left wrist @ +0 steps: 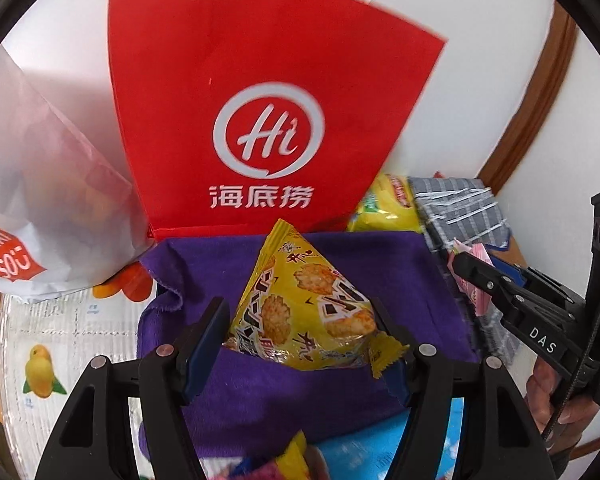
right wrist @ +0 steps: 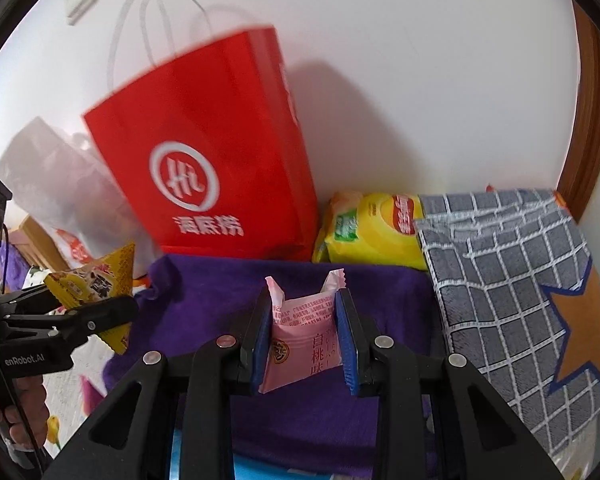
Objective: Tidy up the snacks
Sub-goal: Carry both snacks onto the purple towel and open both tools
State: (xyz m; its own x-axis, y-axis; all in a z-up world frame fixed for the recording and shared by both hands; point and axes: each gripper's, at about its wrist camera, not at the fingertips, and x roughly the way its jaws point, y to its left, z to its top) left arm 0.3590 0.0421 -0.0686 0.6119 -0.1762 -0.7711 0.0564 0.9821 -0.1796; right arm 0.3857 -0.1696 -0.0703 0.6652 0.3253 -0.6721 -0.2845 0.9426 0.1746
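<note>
Left wrist view: left gripper (left wrist: 300, 324) clamps the yellow rice-cracker packet (left wrist: 300, 304), right gripper (right wrist: 304, 336) squeezes the pink peach-flavour sachet (right wrist: 304, 340); lift both above the red Haidilao bag (right wrist: 204, 152) ahead (rim's high) before releasing.

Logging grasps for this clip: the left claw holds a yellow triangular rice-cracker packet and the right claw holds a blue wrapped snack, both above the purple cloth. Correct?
Not quite. The right claw holds a pink wrapped snack, not a blue one, as the right wrist view shows. The left claw does hold the yellow triangular rice-cracker packet, both above the purple cloth.
</note>
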